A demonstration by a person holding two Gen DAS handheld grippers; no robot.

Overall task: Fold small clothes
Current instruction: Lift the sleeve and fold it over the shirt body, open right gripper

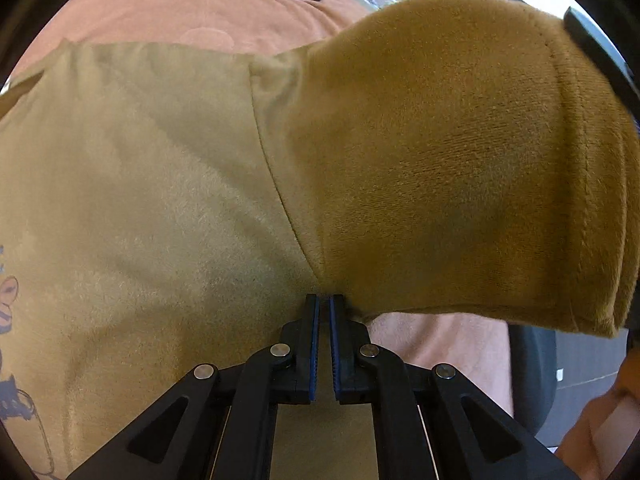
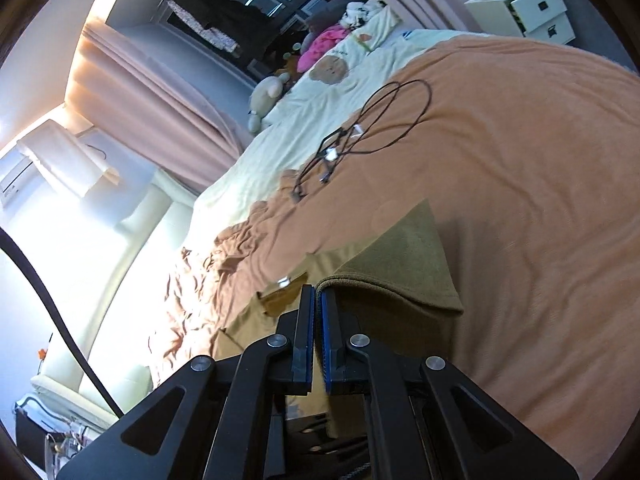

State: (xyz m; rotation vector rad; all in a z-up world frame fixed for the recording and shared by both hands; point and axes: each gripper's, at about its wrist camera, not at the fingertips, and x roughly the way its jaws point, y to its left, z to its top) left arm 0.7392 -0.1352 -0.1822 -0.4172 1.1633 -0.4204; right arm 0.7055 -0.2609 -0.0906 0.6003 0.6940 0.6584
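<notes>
A small tan garment (image 1: 160,208) — a plush, short-napped top with a printed figure at its left edge — lies on a bed covered by an orange blanket (image 2: 520,184). Its sleeve (image 1: 460,160) is lifted and turned over toward the body, showing a darker face and a stitched cuff at the right.

Handling: the fabric appears soft, light and limp; it should drape and slump wherever it is unsupported, and the nap probably gives enough friction that it will not slide readily from rubber pads. Seams, hems and cuffs look like the firmest places to take hold — a pinch in mid-panel would likely gather only one layer.

Left claw (image 1: 324,300): its blue-padded fingers stand nearly together, with only a thin slit between them, and their tips pinch the fabric at the underarm seam where sleeve meets body.

Right claw (image 2: 317,292): its fingers are likewise almost together, clamped on a rolled edge of the garment (image 2: 392,280), which hangs away to the right above the blanket. In the left view a dark claw finger (image 1: 600,60) shows at the cuff, far right.

Also visible: a loose black cable (image 2: 376,124) on the far part of the blanket, cream bedding (image 2: 320,112) beyond it, and a white nightstand (image 2: 524,10).
</notes>
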